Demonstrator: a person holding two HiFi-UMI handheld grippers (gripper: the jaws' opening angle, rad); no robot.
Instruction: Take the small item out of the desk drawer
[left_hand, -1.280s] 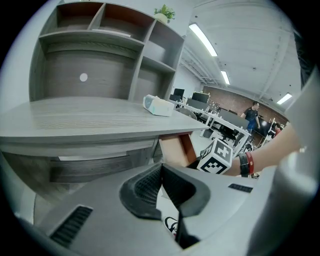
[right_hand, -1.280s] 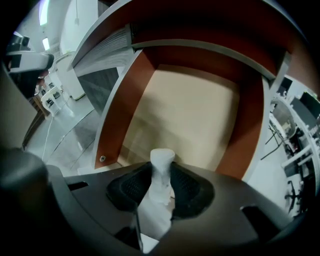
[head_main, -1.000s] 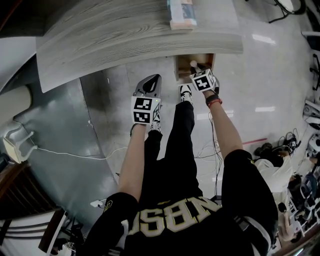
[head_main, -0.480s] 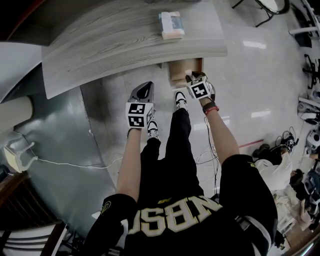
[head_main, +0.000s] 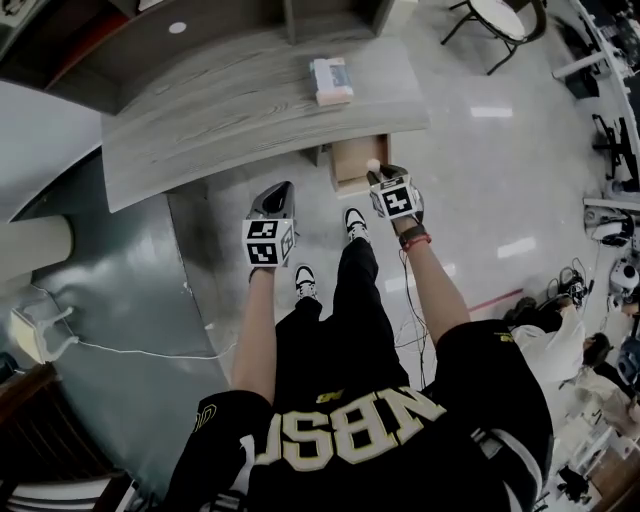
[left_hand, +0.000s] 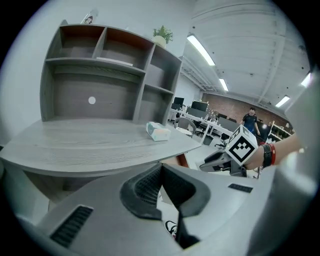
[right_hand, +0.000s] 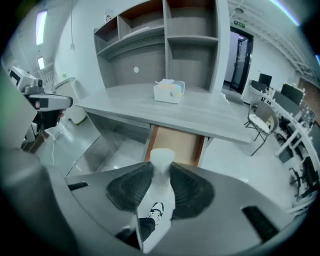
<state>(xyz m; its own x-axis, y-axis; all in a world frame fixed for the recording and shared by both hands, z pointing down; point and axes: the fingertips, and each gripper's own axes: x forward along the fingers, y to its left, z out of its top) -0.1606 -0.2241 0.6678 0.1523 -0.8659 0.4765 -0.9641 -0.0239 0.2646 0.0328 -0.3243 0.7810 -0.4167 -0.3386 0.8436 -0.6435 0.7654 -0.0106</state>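
Note:
My right gripper (head_main: 380, 181) is shut on a small white bottle (right_hand: 161, 172), whose cap (head_main: 373, 166) pokes out past the jaws. It hangs above the open wooden drawer (head_main: 352, 160) (right_hand: 176, 143) under the grey desk (head_main: 250, 95) (right_hand: 165, 111). The drawer's inside looks bare in the right gripper view. My left gripper (head_main: 275, 201) (left_hand: 162, 185) is shut with nothing between its pads, held left of the drawer and below the desk's front edge.
A tissue box (head_main: 331, 80) (right_hand: 169, 92) lies on the desk near its front edge. A shelf unit (left_hand: 107, 70) rises behind the desk. The person's shoes (head_main: 353, 222) stand on the glossy floor below the drawer. A cable (head_main: 130, 350) runs across the floor at left.
The head view has pulled back and up, so the desk and both grippers look smaller. The right gripper still holds the bottle over the drawer; the left gripper keeps its place.

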